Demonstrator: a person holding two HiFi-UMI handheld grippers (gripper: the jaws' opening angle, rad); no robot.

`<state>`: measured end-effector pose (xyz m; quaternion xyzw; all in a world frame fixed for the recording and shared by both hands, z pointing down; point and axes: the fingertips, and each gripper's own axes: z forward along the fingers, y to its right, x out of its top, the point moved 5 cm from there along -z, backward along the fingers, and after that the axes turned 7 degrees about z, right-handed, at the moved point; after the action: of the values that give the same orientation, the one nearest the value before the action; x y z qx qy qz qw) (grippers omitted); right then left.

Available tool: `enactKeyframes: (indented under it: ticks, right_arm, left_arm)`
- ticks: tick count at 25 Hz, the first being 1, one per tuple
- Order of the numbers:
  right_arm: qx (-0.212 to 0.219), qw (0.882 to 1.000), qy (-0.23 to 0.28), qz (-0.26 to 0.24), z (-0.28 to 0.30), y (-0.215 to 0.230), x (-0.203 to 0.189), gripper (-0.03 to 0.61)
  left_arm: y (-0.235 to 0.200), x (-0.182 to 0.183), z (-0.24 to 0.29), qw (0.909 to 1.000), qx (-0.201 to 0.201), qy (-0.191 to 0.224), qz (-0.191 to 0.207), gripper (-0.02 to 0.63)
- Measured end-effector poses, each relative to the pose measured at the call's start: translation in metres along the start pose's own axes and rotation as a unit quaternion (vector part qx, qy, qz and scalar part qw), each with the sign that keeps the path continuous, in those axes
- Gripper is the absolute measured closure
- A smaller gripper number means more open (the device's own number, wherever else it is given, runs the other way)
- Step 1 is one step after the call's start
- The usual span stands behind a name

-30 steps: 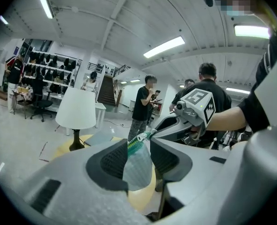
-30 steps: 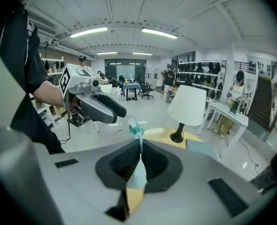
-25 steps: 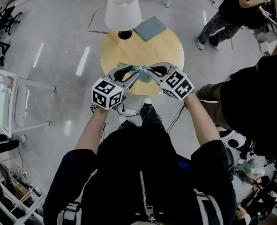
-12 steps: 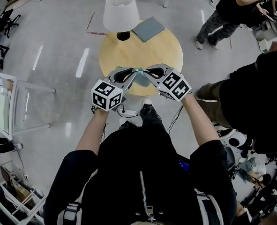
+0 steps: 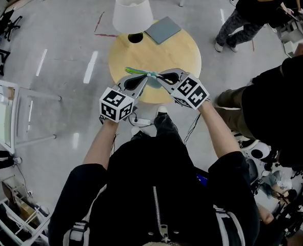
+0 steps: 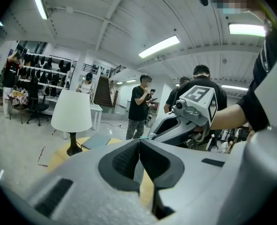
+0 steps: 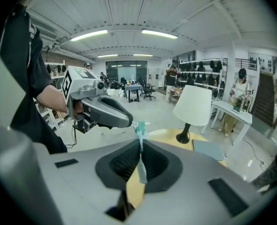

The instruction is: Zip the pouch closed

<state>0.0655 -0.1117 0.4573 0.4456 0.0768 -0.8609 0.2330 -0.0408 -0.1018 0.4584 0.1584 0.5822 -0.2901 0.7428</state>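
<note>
Above the round wooden table, the right gripper is clamped on the teal pouch, which hangs in the air between both tools. The left gripper has just been closing and now pinches the pouch's top edge. Both grips look set; drawing the zip seems still to do.

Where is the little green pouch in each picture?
Head view: the pouch is in the middle, over the round table's near edge.
Left gripper view: low centre, a pale strip pinched in the left tongs.
Right gripper view: low centre, a strip pinched in the right tongs, green end up.
Shared landmark: the white lamp, at the top, left and right in turn.
</note>
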Motion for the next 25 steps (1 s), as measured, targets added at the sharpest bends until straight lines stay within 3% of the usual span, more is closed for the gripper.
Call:
enactKeyframes:
  ticks: [17, 25]
  right_arm:
    - [0.026, 1.000, -0.006, -0.013, 0.013, -0.011, 0.005, 0.566]
    - [0.026, 1.000, -0.003, -0.014, 0.019, -0.017, 0.006, 0.568]
  left_arm:
    - [-0.018, -0.004, -0.008, 0.9995, 0.013, -0.020, 0.022, 0.606]
    - [-0.025, -0.009, -0.015, 0.9995, 0.017, -0.024, 0.014, 0.606]
